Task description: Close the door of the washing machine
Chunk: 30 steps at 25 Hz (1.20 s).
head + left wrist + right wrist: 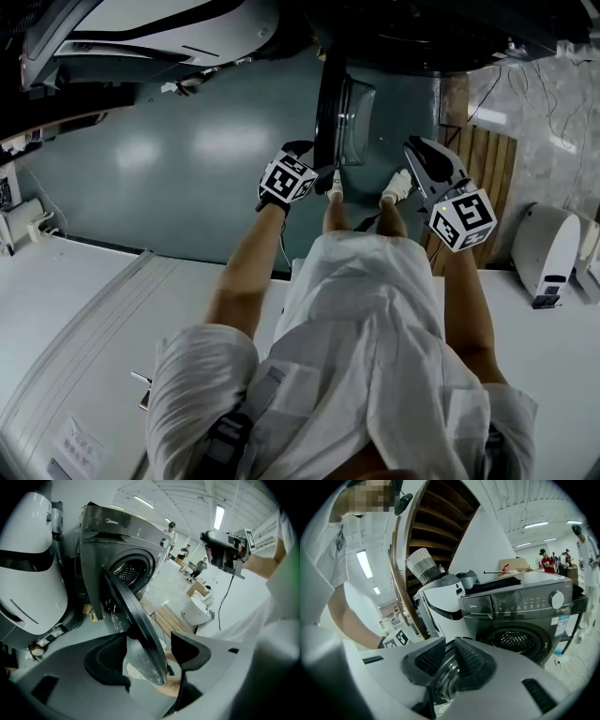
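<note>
The dark grey washing machine (422, 28) (117, 541) (525, 606) stands with its drum open. Its round door (330, 103) (133, 616) hangs swung out, edge-on to me, glass bowl (358, 122) bulging to the right. My left gripper (314, 157) (147, 656) is open, and the door's lower rim runs between its two fingers with a gap on each side. My right gripper (412, 143) (449, 656) hovers to the right of the door, its jaws a narrow slit apart with nothing in them. The door glass (445, 679) shows beyond that slit.
A large white rounded machine (28, 573) (440, 597) stands left of the washer. A wooden slat mat (487, 169) and a small white appliance (548, 248) (197, 611) lie to the right. My feet (336, 187) are just below the door. People stand far off.
</note>
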Tool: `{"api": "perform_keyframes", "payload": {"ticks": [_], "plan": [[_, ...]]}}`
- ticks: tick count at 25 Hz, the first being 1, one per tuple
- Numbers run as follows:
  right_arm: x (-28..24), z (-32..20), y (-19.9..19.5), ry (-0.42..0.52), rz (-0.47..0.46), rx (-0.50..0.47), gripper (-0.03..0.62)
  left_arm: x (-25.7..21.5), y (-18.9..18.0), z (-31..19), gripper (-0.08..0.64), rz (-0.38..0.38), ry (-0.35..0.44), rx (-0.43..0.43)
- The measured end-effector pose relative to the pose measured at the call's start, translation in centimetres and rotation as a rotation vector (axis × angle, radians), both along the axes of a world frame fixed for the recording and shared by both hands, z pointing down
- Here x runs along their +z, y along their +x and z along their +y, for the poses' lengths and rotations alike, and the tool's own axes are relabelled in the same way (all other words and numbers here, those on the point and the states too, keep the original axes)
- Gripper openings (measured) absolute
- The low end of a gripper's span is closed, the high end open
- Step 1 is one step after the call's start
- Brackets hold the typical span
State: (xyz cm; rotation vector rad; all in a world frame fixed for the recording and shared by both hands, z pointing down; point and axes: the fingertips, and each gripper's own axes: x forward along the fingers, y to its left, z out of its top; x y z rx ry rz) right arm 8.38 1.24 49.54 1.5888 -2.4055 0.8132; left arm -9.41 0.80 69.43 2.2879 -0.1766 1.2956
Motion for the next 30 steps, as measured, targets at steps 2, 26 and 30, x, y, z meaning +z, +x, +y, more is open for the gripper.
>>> {"api": "perform_keyframes", "payload": {"ticks": [2, 26, 30], "plan": [[0.5, 0.8, 0.8, -0.012, 0.004, 0.013, 0.067, 0.0, 1.9, 1.0, 0.299, 0.015, -0.013, 0.029], [8.7, 6.5, 9.6, -0.174, 0.018, 0.132, 0.077, -2.5, 20.6, 3.1, 0.296, 0.214, 0.016, 0.112], [11.6, 5.7, 10.3, -0.232, 0.045, 0.149, 0.081, -3.2, 20.3, 1.7, 0.293, 0.232, 0.024, 0.059]]}}
